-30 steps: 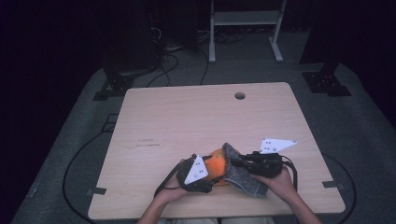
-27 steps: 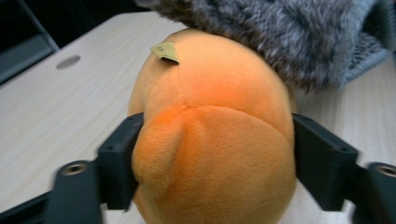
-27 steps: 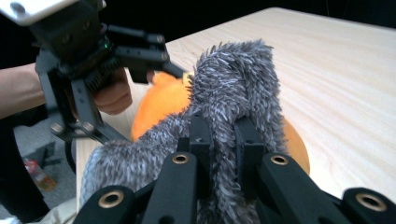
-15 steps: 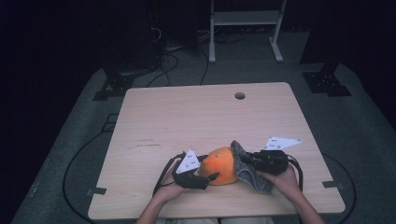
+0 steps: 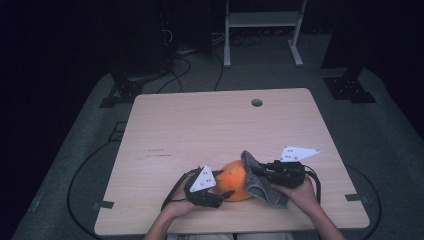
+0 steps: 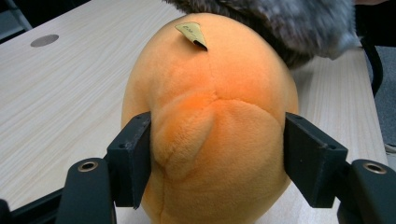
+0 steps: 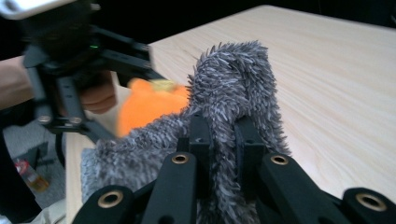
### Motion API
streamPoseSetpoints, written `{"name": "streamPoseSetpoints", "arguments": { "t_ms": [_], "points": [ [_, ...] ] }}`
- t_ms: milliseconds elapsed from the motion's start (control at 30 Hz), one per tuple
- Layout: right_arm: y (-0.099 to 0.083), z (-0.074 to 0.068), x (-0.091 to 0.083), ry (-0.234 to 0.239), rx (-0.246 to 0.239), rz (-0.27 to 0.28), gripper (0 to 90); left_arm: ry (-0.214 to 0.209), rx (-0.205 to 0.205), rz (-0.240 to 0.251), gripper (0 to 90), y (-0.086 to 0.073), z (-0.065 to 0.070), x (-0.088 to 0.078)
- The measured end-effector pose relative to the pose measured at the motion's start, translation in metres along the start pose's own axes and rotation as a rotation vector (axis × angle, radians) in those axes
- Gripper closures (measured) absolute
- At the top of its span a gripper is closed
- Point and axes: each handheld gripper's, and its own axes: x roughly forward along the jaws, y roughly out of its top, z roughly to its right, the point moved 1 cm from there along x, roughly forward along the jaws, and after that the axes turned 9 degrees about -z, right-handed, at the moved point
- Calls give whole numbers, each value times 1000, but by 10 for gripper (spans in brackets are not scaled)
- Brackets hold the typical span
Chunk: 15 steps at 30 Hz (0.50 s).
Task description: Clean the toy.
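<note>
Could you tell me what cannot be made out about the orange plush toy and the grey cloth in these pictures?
- Orange plush toy: its underside is cut off by the bottom edge of the left gripper view; its far side is hidden by the grey cloth in the high view.
- Small tag on the toy: print too small to read.
- Left claw: blurred in the right gripper view.
- Right claw: its pads are buried in cloth pile.

A light wood-grain table [image 5: 210,130] w/ rounded corners is seen from above; a round cable hole [image 5: 257,102] is cut near its far edge. An orange plush toy [image 5: 236,180] is rested on the tabletop near the front edge, approx. centre-right. A grey shaggy cloth [image 5: 264,182] is laid partly on the table, touching the plush's right side.
</note>
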Motion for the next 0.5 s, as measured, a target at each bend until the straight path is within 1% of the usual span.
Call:
{"name": "streamPoseSetpoints", "arguments": {
  "t_ms": [67,133,167,200,233,300,333,400,467,500],
  "points": [
    [-6,10,0,-12,32,-18,801,-4,5,-2,306,0,0,0],
    [-18,22,0,-25,95,-28,801,-9,0,2,304,-1,-1,0],
    [-21,25,0,-29,111,-37,802,-12,0,0,303,-2,-1,-1],
    [-24,28,-2,-46,125,-48,804,-14,1,-1,301,-2,-1,-1],
    [-25,29,-4,-49,128,-44,803,-13,6,-2,300,-3,-1,-1],
    [-21,27,-8,-30,131,-4,803,-17,15,-3,296,-3,0,-1],
    [-16,24,-8,-13,125,28,803,-15,17,-4,295,-3,0,0],
    [-7,16,-5,22,100,53,803,-15,22,-9,293,-2,2,0],
    [-4,12,0,5,71,36,803,-14,32,-13,292,-3,2,0],
    [-5,13,3,4,78,25,803,-15,32,-14,292,-4,2,-1]
  ]
}}
